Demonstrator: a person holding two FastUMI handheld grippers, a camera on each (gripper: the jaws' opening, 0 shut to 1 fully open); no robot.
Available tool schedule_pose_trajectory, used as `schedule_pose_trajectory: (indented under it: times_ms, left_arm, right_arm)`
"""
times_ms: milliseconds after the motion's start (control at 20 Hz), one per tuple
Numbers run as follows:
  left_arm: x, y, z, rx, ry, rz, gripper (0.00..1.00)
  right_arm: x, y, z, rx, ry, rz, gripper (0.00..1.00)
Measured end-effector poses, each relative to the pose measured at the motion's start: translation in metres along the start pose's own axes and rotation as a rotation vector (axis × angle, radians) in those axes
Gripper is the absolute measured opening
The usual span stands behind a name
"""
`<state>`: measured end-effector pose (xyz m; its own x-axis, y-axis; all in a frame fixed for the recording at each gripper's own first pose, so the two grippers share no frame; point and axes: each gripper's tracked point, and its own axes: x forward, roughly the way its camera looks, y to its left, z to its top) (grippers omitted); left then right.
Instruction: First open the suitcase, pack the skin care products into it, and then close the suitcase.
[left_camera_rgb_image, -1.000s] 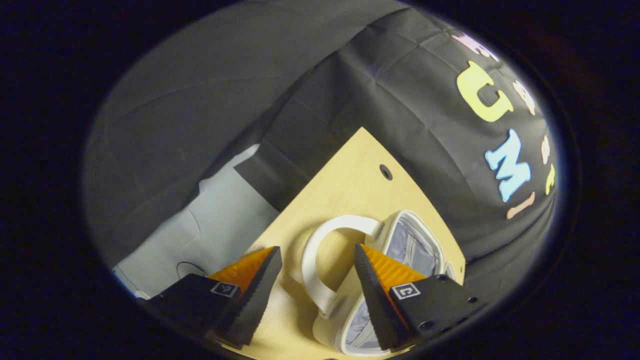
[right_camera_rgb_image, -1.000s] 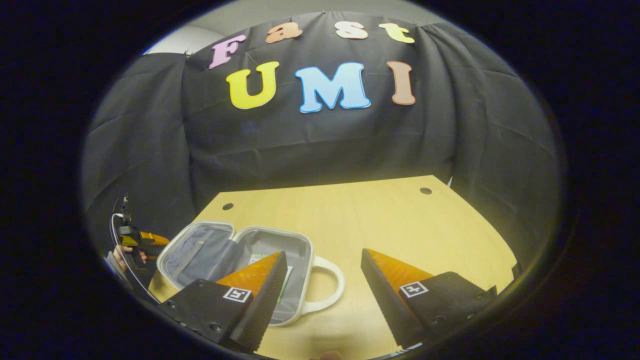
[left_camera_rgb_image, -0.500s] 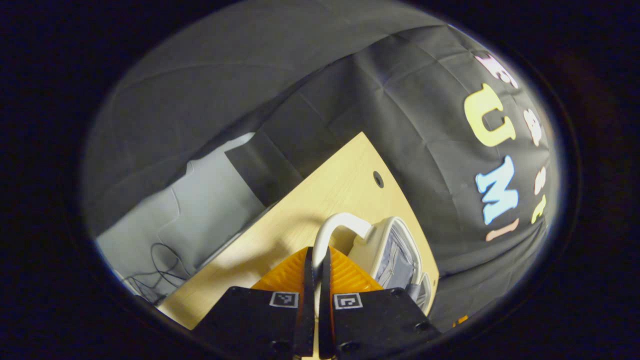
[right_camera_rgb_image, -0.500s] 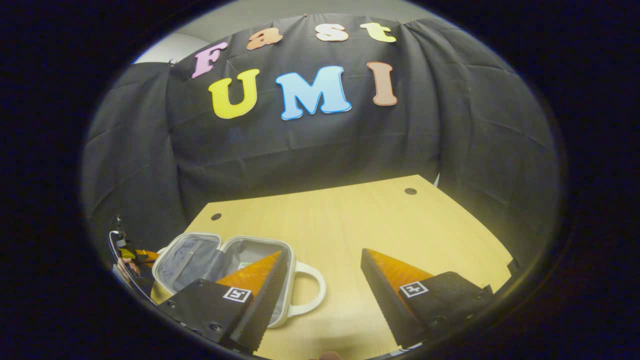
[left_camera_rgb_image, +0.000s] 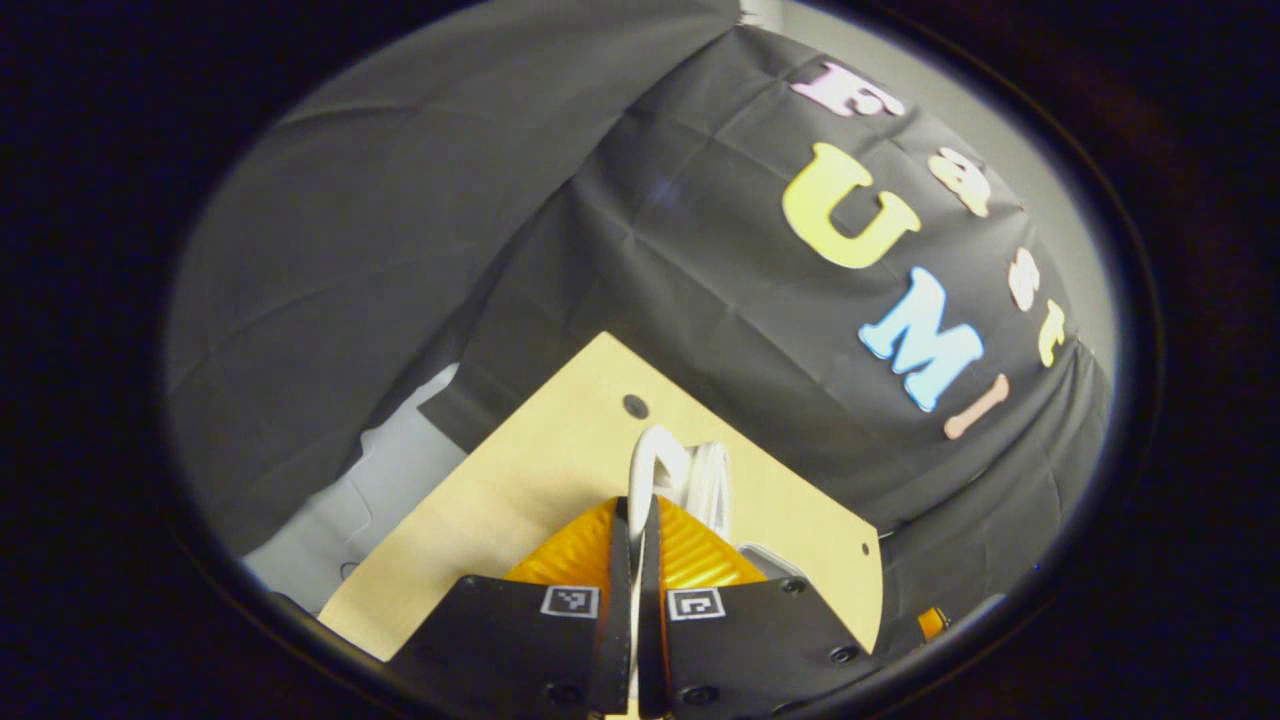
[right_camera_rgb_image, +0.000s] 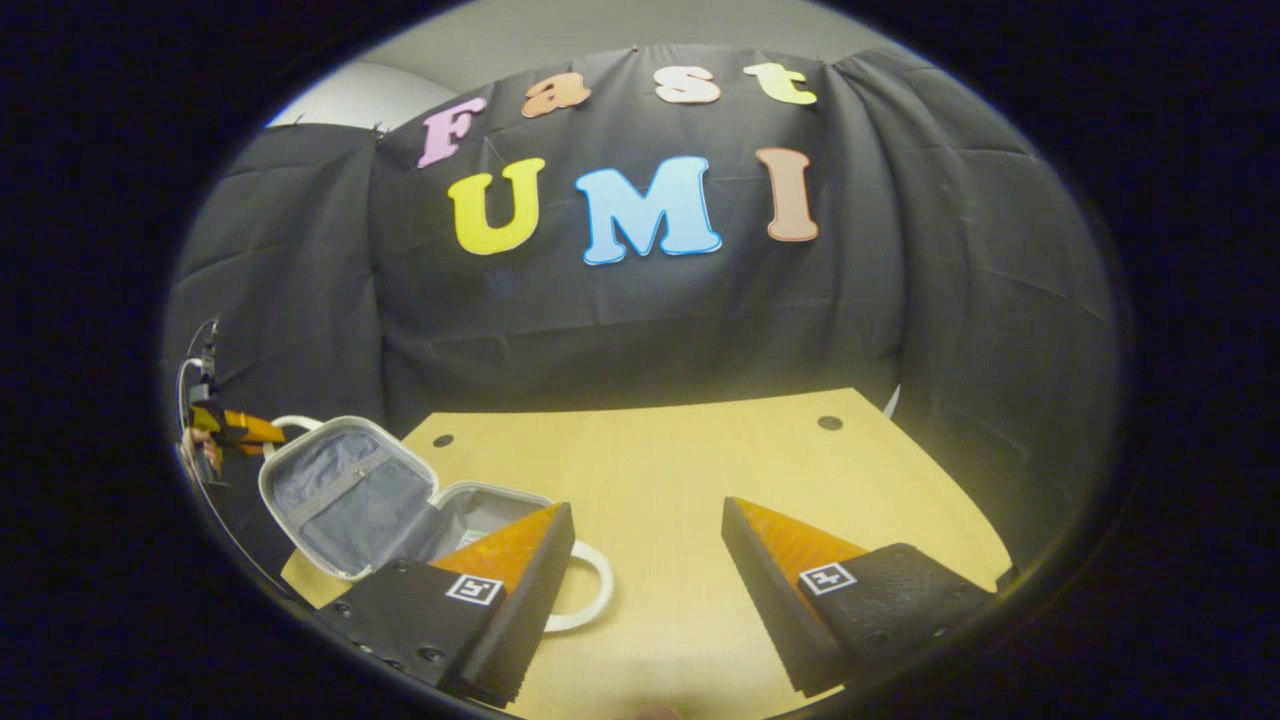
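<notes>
On my left gripper view I see the left gripper (left_camera_rgb_image: 637, 525) with its fingers clenched on the white handle (left_camera_rgb_image: 652, 462) of the suitcase lid (right_camera_rgb_image: 345, 495), the handle's loop rising just past the fingertips. In the right gripper view that lid stands tilted up at the far left of the bench (right_camera_rgb_image: 700, 470), its grey lining facing me, and the left gripper shows small beside it, at the lid's handle, with a hand on it. The suitcase (right_camera_rgb_image: 470, 515) sits on the bench's left part, its lower shell lying flat; my near finger hides a good part of it. I make out something pale with a touch of green inside the shell, too small to tell what. A second white handle (right_camera_rgb_image: 590, 590) curves out from the shell toward the middle of the bench. The right gripper (right_camera_rgb_image: 647, 545) hangs over the bench with its fingers spread wide and released, grasping nothing, just beside the suitcase.
</notes>
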<state>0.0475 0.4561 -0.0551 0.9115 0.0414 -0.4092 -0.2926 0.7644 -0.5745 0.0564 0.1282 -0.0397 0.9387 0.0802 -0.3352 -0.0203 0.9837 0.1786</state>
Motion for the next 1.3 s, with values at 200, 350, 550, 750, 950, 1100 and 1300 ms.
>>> schedule_pose_trajectory:
  times_ms: [200,350,550,750,950,1100,1300]
  left_arm:
    - [-0.026,-0.110,-0.019,0.117,-0.047,-0.070,0.11]
    - [-0.028,-0.181,-0.069,0.184,-0.051,-0.132,0.11]
    - [-0.007,-0.254,-0.161,0.277,-0.040,-0.173,0.11]
    - [0.023,-0.290,-0.242,0.324,-0.008,-0.153,0.11]
    - [0.057,-0.306,-0.309,0.438,0.036,-0.117,0.11]
    - [0.079,-0.307,-0.355,0.484,0.118,-0.113,0.11]
    - [0.092,-0.290,-0.388,0.474,0.205,-0.107,0.13]
  right_arm:
    - [-0.006,-0.014,0.005,-0.031,-0.028,0.056,0.92]
    - [-0.011,-0.030,0.003,-0.076,-0.035,0.107,0.92]
    - [-0.023,-0.050,-0.002,-0.124,-0.035,0.181,0.92]
    - [-0.034,-0.071,-0.015,-0.137,-0.023,0.228,0.92]
    - [-0.043,-0.092,-0.020,-0.121,-0.021,0.205,0.91]
    - [-0.037,-0.097,-0.023,-0.101,-0.004,0.169,0.91]
    - [-0.040,-0.100,-0.030,-0.097,0.029,0.143,0.91]
